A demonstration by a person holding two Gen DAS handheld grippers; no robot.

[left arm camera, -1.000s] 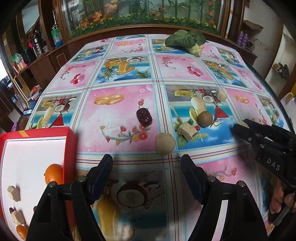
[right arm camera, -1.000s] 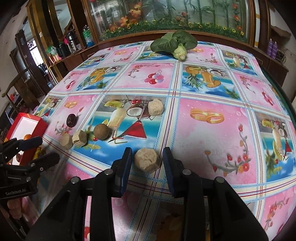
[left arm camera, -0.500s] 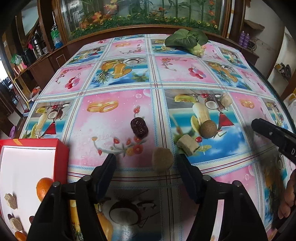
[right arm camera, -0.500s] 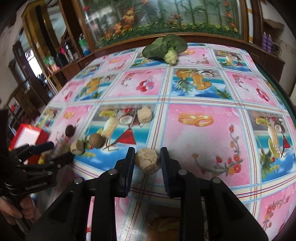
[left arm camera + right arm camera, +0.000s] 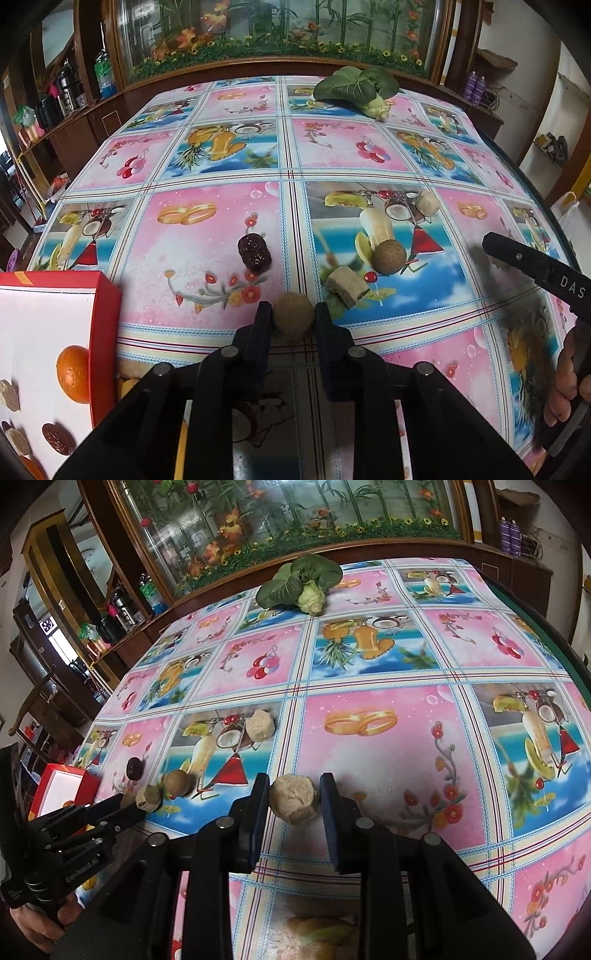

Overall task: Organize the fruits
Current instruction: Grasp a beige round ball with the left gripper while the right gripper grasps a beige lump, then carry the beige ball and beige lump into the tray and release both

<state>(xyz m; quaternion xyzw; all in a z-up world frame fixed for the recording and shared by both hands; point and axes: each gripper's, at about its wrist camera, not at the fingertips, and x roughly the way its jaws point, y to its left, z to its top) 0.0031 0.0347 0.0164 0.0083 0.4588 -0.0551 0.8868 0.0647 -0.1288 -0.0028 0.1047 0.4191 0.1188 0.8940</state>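
Left wrist view: the fruit-print tablecloth (image 5: 221,229) carries a red box (image 5: 107,306) at the near left edge, already holding an orange (image 5: 72,373). Left gripper (image 5: 293,314), its jaws having just been closing, pinches a round brown fruit (image 5: 293,318). Right gripper (image 5: 293,798) clamps a pale lumpy fruit (image 5: 293,801). Recommended: lift each straight up, keep the squeeze steady, carry over the box wall before letting go.
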